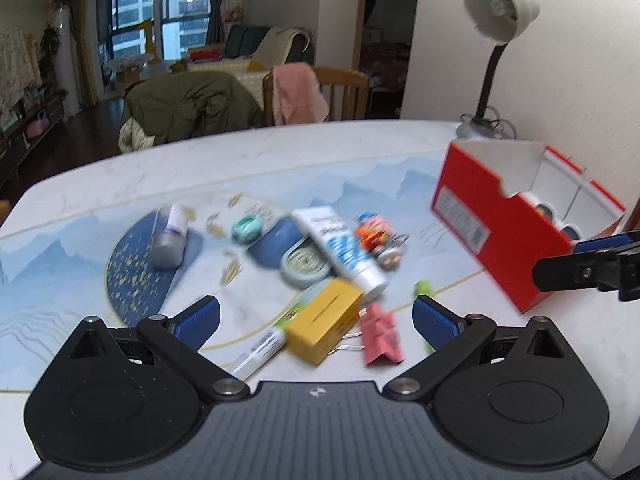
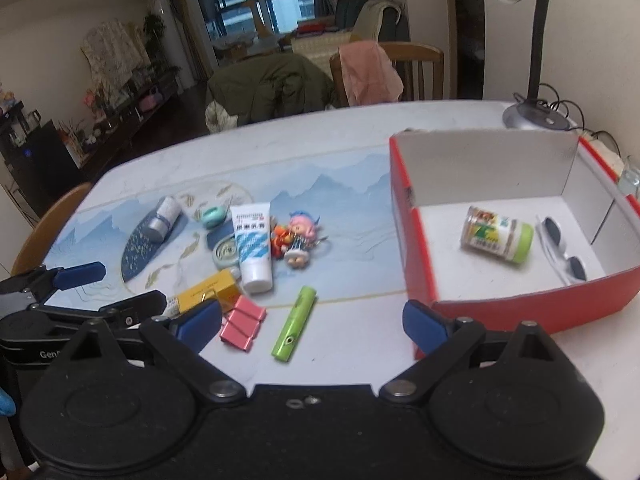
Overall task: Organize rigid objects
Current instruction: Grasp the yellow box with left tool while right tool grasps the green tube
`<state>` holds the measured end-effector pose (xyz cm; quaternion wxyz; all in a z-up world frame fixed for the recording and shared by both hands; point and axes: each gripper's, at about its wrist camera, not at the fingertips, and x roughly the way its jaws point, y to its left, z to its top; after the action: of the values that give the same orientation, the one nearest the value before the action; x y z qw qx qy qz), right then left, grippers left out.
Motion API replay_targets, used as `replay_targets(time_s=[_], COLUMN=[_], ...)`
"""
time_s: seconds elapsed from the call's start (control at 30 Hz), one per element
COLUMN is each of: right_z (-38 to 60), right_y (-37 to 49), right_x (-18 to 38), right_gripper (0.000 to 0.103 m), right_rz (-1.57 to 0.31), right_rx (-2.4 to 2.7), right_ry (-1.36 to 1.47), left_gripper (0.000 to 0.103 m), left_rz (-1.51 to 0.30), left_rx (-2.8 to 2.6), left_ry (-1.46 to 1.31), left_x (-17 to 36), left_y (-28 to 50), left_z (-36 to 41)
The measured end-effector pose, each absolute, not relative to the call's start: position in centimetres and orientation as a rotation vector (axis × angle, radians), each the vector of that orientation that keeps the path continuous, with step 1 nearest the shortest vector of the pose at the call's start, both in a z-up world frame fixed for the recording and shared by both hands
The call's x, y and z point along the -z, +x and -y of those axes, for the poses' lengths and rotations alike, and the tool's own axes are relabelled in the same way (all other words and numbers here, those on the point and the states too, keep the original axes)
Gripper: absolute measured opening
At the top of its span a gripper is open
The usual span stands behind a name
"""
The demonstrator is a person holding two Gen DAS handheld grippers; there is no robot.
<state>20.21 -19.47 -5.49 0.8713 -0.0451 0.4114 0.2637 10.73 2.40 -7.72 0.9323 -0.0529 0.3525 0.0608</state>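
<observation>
A red box with a white inside stands at the right of the table; it holds a green-capped bottle and sunglasses. Loose items lie left of it: a white tube, a yellow box, pink clips, a green marker, a toy figure and a silver bottle. My left gripper is open and empty over the yellow box. My right gripper is open and empty above the green marker, beside the red box.
A desk lamp stands at the table's back right corner with its cord behind the box. A round teal tin and a small teal ring lie among the items. Chairs with clothes stand behind the table.
</observation>
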Motion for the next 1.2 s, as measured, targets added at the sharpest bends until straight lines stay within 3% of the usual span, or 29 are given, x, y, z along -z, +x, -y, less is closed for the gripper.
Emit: replay_targets(time_s=[0.33, 0.9, 1.07, 1.2], right_z=[15.8, 12.7, 11.9, 11.5], right_y=[21.0, 24.5, 24.9, 25.1], right_x=[8.6, 12.9, 13.6, 14.1], right_gripper=[0.092, 0.067, 0.057, 0.047], right_rz=[-0.94, -1.067, -1.083, -1.093], right_rx=[-0.515, -0.473, -0.487, -0.497], right_ry=[-0.176, -0.213, -0.23, -0.238], left_gripper=[0.103, 0.102, 0.084, 0.06], left_rz=[-0.767, -0.769, -0.779, -0.787], left_rx=[-0.116, -0.022, 0.003, 0.021], left_ry=[-0.113, -0.003, 0.03, 0.045], left_x=[11.8, 14.1, 14.6, 14.9], left_y=[11.7, 14.5, 15.3, 15.5], left_z=[-4.8, -4.1, -3.5, -3.2])
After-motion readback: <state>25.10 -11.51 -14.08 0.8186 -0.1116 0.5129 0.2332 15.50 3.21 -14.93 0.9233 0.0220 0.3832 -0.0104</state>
